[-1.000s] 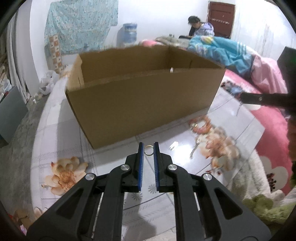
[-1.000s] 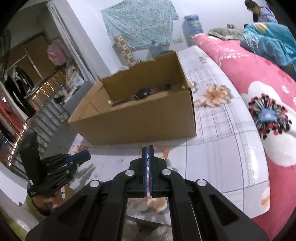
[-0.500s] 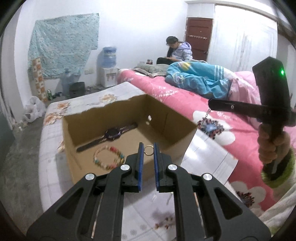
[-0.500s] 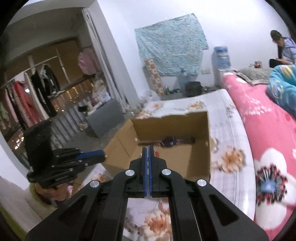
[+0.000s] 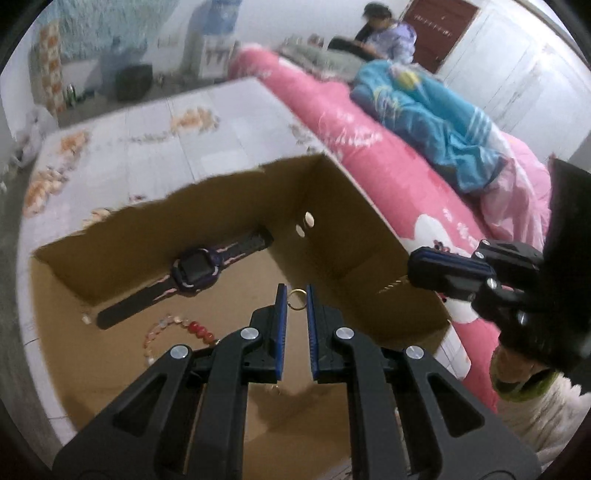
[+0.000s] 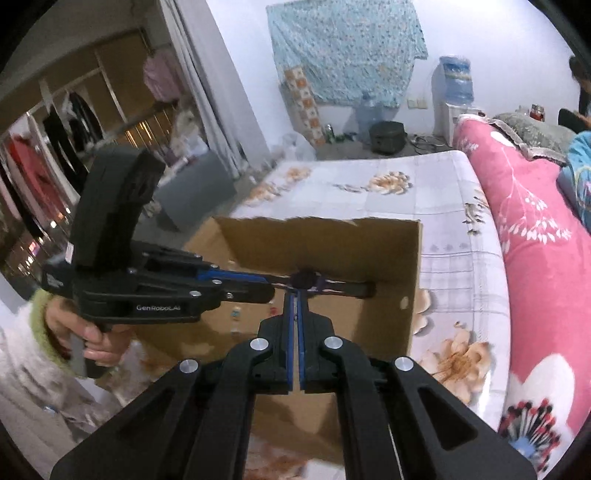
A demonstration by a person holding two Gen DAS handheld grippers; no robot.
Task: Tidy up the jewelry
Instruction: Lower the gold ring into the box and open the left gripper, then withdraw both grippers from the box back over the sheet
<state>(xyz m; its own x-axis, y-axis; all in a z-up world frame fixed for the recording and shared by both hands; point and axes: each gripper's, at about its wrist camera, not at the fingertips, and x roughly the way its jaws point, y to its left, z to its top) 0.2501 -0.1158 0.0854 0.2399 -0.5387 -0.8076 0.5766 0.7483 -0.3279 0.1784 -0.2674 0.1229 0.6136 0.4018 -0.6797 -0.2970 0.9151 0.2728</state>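
An open cardboard box (image 5: 351, 229) (image 6: 317, 221) sits on the flowered bed sheet. Inside lie a dark purple watch (image 5: 195, 273) (image 6: 306, 278) and a bead bracelet (image 5: 177, 332). My left gripper (image 5: 296, 295) (image 6: 267, 284) hangs over the box's inside, shut on a small gold ring (image 5: 296, 298). In the left wrist view, my right gripper (image 5: 412, 267) sits at the box's right rim. A thin gold chain (image 5: 391, 286) dangles from its tips. In its own view the right gripper (image 6: 295, 299) points down into the box, pads almost together.
A pink flowered quilt (image 6: 535, 258) and a blue blanket (image 5: 436, 122) lie to the right of the box. A person (image 5: 384, 33) sits at the far end of the bed. A water dispenser (image 6: 456, 96) and a clothes rack (image 6: 55, 140) stand further off.
Both grippers rose from in front of the box's side and moved forward over its open top. The ring and the chain came along in their grips. The box's inside now lies below them.
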